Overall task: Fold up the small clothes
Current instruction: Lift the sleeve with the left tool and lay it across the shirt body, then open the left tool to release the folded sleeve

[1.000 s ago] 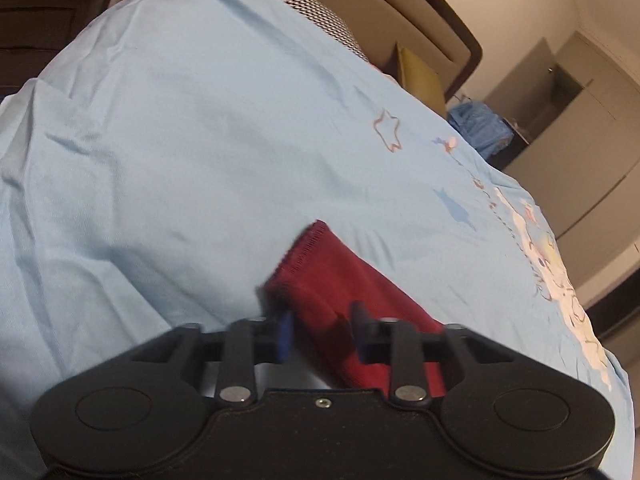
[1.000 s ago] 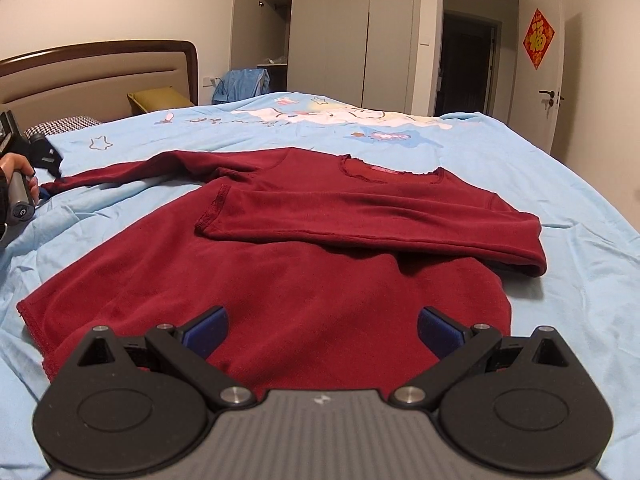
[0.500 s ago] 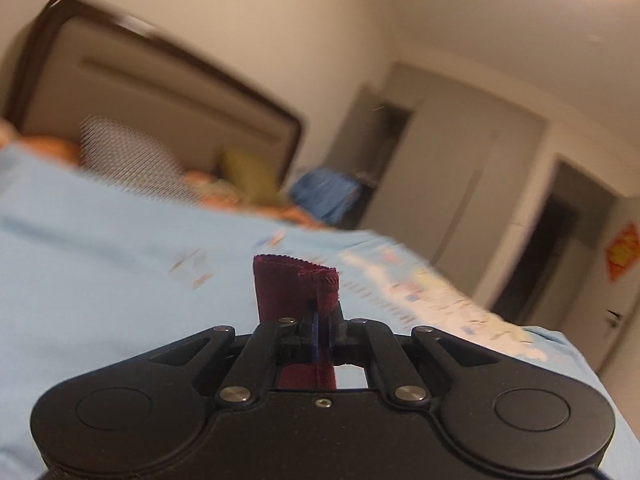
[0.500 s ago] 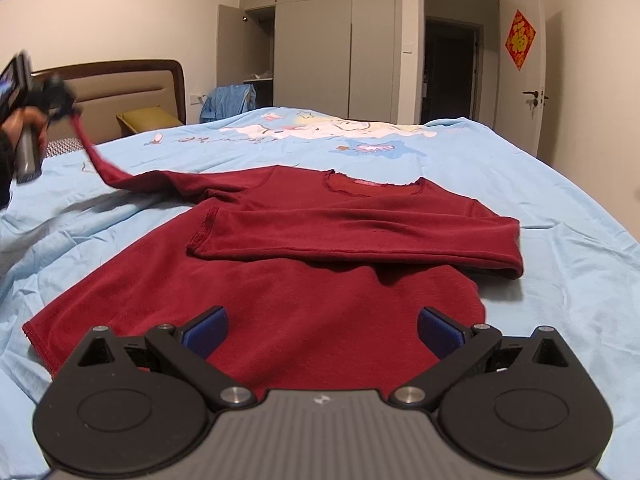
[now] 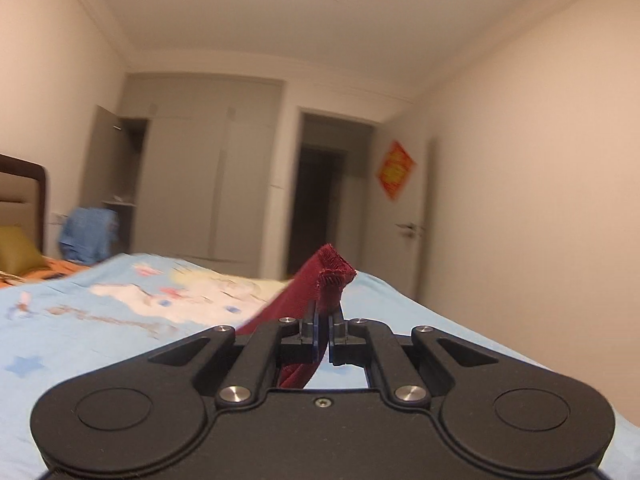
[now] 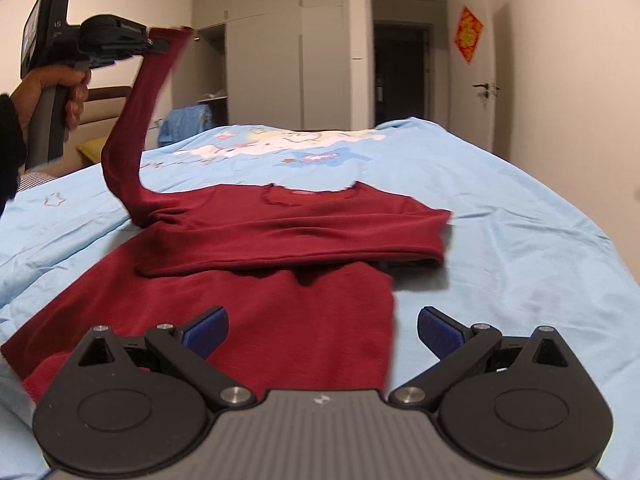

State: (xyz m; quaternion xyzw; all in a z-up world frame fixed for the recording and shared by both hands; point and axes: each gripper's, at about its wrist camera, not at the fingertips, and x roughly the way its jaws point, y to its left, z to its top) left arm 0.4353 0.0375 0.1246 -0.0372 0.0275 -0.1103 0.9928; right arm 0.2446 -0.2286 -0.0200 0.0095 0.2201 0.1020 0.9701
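Note:
A dark red long-sleeved top lies flat on the light blue bed cover, one sleeve folded across its chest. My left gripper is shut on the cuff of the other sleeve. In the right wrist view that left gripper is held high at the upper left by a hand, and the sleeve hangs from it down to the shoulder. My right gripper hovers open above the top's hem, its blue pads holding nothing.
The bed's headboard and a yellow pillow sit at the far left. A blue garment hangs by an open wardrobe. A dark doorway and a white door stand beyond the foot of the bed.
My left gripper closed on the sleeve cuff, lifted it off the bed and raised it high, swinging toward the room. The right gripper stayed open and shifted slightly right over the hem.

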